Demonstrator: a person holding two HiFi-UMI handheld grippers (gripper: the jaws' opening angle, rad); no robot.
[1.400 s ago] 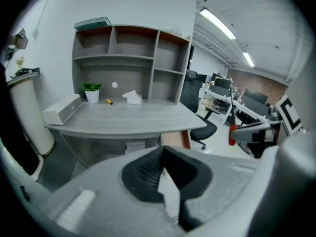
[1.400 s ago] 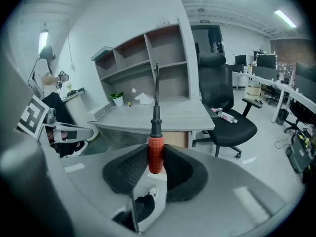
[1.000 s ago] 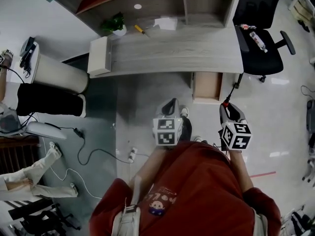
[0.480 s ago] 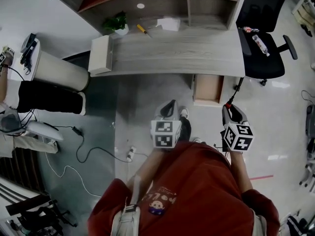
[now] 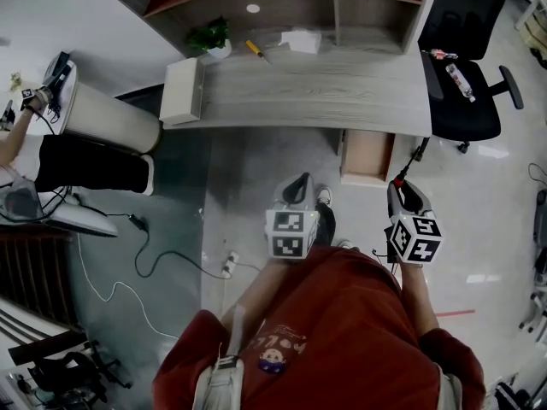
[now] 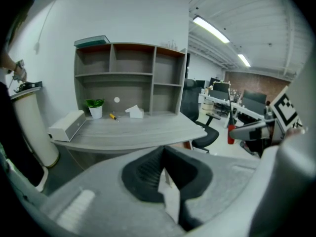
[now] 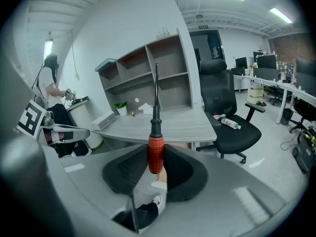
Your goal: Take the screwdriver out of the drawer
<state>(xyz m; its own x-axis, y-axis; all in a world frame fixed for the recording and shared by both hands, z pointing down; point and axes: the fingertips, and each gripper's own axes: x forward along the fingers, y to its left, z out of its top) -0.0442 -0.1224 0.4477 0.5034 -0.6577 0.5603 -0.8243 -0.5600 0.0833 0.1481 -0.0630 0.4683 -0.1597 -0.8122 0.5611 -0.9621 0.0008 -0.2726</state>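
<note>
One screwdriver [image 7: 156, 127], red-handled with a black collar and a thin dark shaft pointing upward, is being pinched at its handle by the right hand-held gripper [image 7: 155, 153], out in front of the bench [image 7: 190, 125]. The left hand-held gripper's [image 6: 163, 151] jaws are being pressed together on nothing. A drawer [image 5: 366, 155] is hanging open under the bench, beside a black office chair [image 5: 461, 67].
</note>
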